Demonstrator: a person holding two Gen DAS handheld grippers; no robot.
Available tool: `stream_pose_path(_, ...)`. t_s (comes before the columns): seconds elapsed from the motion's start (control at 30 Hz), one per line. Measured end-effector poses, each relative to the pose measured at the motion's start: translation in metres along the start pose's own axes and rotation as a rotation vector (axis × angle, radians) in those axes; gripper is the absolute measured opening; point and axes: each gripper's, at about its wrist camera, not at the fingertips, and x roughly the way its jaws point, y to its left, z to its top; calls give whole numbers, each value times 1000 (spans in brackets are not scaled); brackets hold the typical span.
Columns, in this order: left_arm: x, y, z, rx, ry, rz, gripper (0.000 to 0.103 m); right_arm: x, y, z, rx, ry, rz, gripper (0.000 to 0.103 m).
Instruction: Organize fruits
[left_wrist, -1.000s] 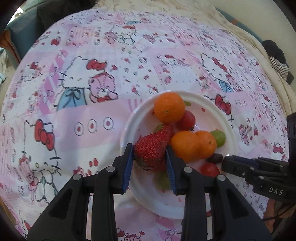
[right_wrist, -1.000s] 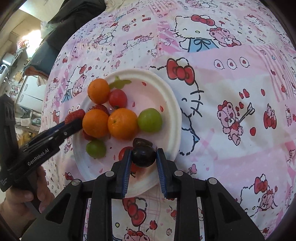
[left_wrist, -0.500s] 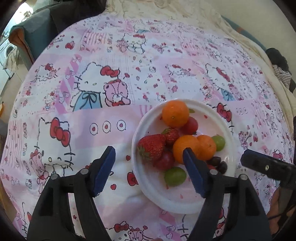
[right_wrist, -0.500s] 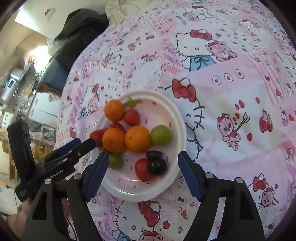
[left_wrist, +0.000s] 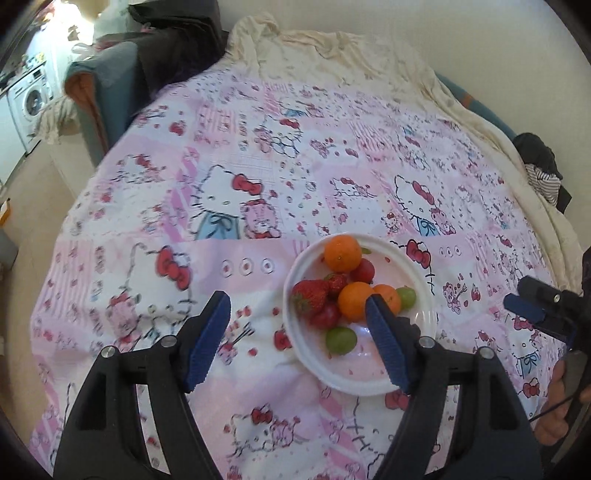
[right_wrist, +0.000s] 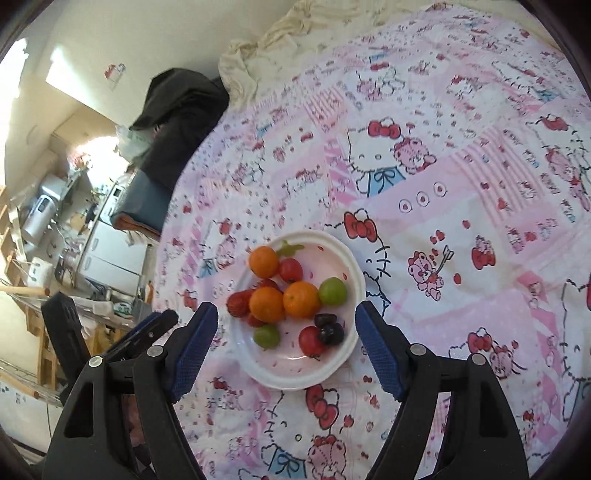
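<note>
Nearest in each wrist view is that hand's own claw: the left claw (left_wrist: 297, 334) has its blue pads spread wide with nothing between them, and the right claw (right_wrist: 286, 345) stands just as wide and equally empty, both held above the bed rather than down among the fruit. Just beyond them the white plate (right_wrist: 349, 354) rests on the pink cartoon-print bedspread (right_wrist: 461, 206), and every fruit in view lies on it. At its near edge sit a green grape (right_wrist: 266, 335), a red cherry tomato (right_wrist: 311, 340) and two dark grapes (right_wrist: 328, 330) touching one another. In the middle two oranges (right_wrist: 284, 301) lie side by side, with a large strawberry (left_wrist: 309, 295) to their left and a second green grape (right_wrist: 333, 291) to their right. At the far side a third orange (right_wrist: 263, 261) touches another red fruit (right_wrist: 290, 269). No fruit shows loose on the bedspread in either view, so the gathering looks finished, or very nearly so; whether a further sorting by kind is wanted cannot be told from the task. Farther off, a cream sheet (left_wrist: 332, 62) is bunched at the far end of the bed, and dark clothing (right_wrist: 177, 110) is heaped at its far left corner.
</note>
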Motion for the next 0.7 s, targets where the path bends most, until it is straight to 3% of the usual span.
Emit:
stream_pose_path(0.17, -32, 1, -15, -4, -65, 9, 72, -24, 12, -12, -52, -65, -20, 82)
stream_pose_path(0.4, -92, -15, -45, 48, -261, 43, 72, -50, 46, -52, -230, -145, -112, 87)
stream_pose_path(0.53, -106, -22, -63, 74, -277, 33, 72, -62, 64, -80, -313, -214, -174, 96)
stream_pose_path(0.57, -107, -23, -66, 83, -277, 38, 76, -64, 67, -87, -332, -230, -186, 98)
stream_pose_path(0.6, -108, -25, -71, 100, -274, 51, 90, -65, 70, -93, -346, -241, -196, 100)
stream_pose_path(0.63, -109, -27, -74, 107, -273, 63, 97, -66, 73, -100, -359, -248, -210, 100)
stream_pose_path(0.7, -111, -28, -80, 110, -282, 90, 103, -64, 76, -108, -370, -253, -229, 100)
